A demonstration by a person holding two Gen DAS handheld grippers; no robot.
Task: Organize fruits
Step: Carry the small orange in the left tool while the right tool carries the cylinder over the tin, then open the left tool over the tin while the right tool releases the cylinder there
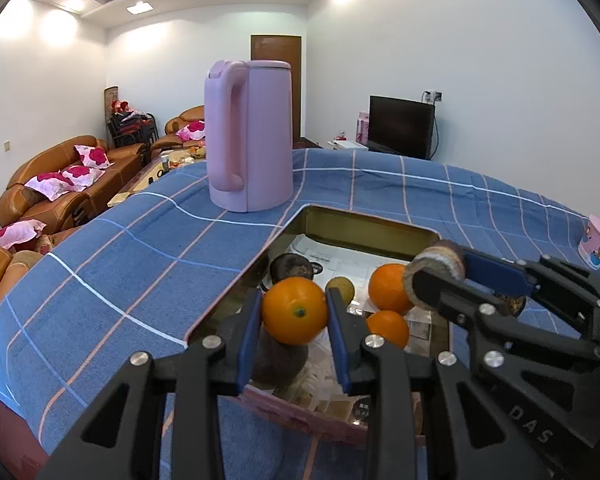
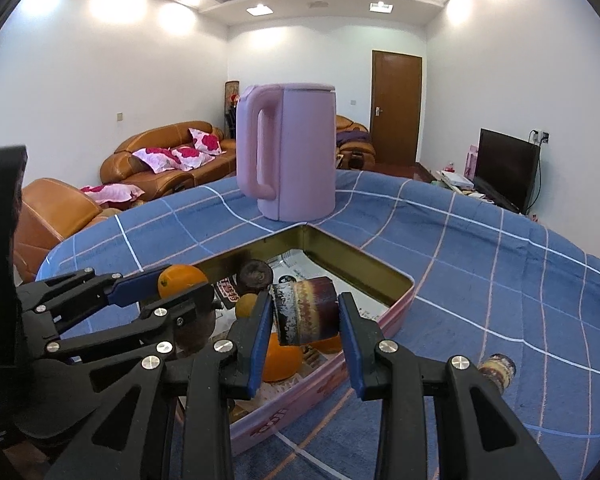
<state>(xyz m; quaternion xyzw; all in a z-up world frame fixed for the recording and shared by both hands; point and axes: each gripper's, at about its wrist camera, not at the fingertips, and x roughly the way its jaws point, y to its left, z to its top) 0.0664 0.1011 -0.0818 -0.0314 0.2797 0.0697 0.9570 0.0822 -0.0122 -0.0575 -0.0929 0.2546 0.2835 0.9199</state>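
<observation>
Over the tin: both grippers hung above the open pink tin (image 2: 396, 308), each with a piece of fruit pinched in it.
Left gripper (image 1: 294, 312): its blue fingers (image 1: 247, 332) were clamped on an orange (image 1: 295, 311), one pad on each side, and the fruit sat right at the tips.
Right gripper (image 2: 306, 316): its fingers (image 2: 354, 344) were squeezed onto a stubby purple-brown chunk of fruit (image 2: 306, 312) with a pale cut end facing left. It was wedged between the pads near the tips.
Where the fruit was: both held pieces were up over the tin's inside, not touching its floor as far as I could tell.
Inside the tin: two more oranges (image 1: 388, 288), a small yellowish round fruit (image 1: 342, 286) and a dark round one (image 1: 292, 268) lay on paper at the bottom.
Tabletop (image 1: 140, 248): blue checked cloth, and the tin sat on it with a corner pointing at the pink kettle (image 1: 250, 136) just behind.
Stray bit: another small purple piece (image 2: 498, 368) lay on the cloth right of the tin, outside it.
</observation>
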